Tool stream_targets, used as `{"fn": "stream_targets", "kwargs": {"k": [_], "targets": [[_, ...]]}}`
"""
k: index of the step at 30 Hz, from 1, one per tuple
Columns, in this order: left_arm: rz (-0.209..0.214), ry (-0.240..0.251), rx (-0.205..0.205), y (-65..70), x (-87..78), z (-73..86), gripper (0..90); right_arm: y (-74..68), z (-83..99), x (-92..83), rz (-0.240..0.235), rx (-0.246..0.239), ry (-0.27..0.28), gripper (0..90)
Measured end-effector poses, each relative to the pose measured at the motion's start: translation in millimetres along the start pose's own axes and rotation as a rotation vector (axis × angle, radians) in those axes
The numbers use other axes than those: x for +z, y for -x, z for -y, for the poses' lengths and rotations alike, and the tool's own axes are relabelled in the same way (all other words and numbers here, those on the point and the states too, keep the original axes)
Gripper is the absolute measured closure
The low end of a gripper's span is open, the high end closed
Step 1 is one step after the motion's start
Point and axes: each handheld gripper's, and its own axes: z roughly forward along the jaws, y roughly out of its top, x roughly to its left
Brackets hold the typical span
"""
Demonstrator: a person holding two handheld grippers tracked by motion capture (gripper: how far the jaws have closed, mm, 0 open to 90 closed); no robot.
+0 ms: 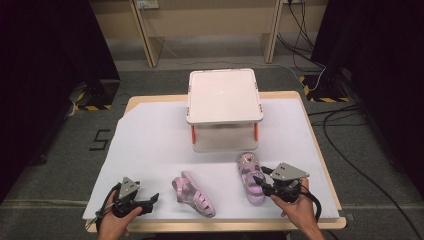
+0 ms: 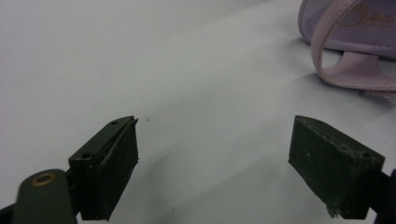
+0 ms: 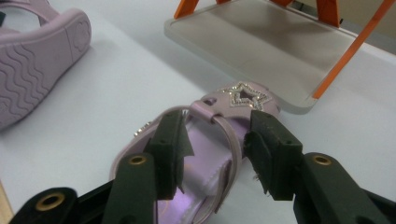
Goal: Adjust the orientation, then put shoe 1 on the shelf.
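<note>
The left tool (image 1: 150, 200) rests low over the white-covered bench (image 1: 150, 145), its jaws spread wide with nothing between them; a pink sandal on its side (image 1: 194, 195) lies just beyond and to its right. The right tool (image 3: 215, 149) stands partly open, its jaws straddling the heel strap of the upright pink sandal (image 3: 219, 140), and contact cannot be told. Ahead of it stands a white two-tier rack (image 1: 224, 107) with orange legs
</note>
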Motion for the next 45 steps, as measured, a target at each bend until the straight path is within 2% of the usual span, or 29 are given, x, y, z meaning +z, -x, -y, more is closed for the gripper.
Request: {"fn": "stream_targets", "kwargs": {"k": [4, 5, 6, 9, 13, 19, 26, 32, 39, 42, 45], "targets": [[0.002, 0.001, 0.002, 0.0, -0.6, 0.5, 15.2, 1.8, 2.2, 8.9, -0.009, 0.0, -0.021, 55.4], [0.002, 0.003, -0.001, -0.3, -0.9, 0.5, 15.3, 2.7, 3.1, 13.5, -0.025, 0.018, -0.025, 56.8], [0.0, 0.003, -0.001, -0.3, -1.0, 0.8, 15.2, 2.8, 3.3, 14.9, -0.026, 0.016, -0.03, 58.8], [0.0, 0.002, 0.001, -0.2, -1.5, 1.3, 15.2, 5.1, 2.8, 14.7, -0.022, 0.014, -0.012, 72.7], [-0.002, 0.001, -0.003, -0.4, -1.7, 1.5, 15.2, 7.2, 2.4, 10.1, -0.031, 0.012, 0.002, 78.8], [-0.002, 0.001, 0.002, -0.1, -2.0, 1.3, 15.2, 4.2, -1.3, 4.9, -0.039, -0.002, 0.037, 79.2], [0.003, -0.004, 0.016, 1.4, -1.0, 0.6, 15.2, -0.6, -10.8, -10.5, -0.071, 0.018, 0.108, 79.3], [-0.005, -0.002, 0.0, -0.8, -2.9, 3.5, 15.2, -4.9, -24.4, -20.2, -0.094, 0.013, 0.151, 79.3], [-0.009, -0.013, 0.004, 0.2, -0.4, 3.1, 15.2, -6.9, -38.1, -32.0, -0.11, -0.018, 0.181, 79.3], [-0.007, -0.014, 0.004, 0.1, 0.4, 3.2, 15.2, -6.8, -51.3, -40.1, -0.116, -0.04, 0.211, 79.3], [-0.007, -0.012, 0.001, -0.3, 0.3, 3.4, 15.3, -6.6, -59.5, -44.1, -0.119, -0.05, 0.218, 79.4]]}}
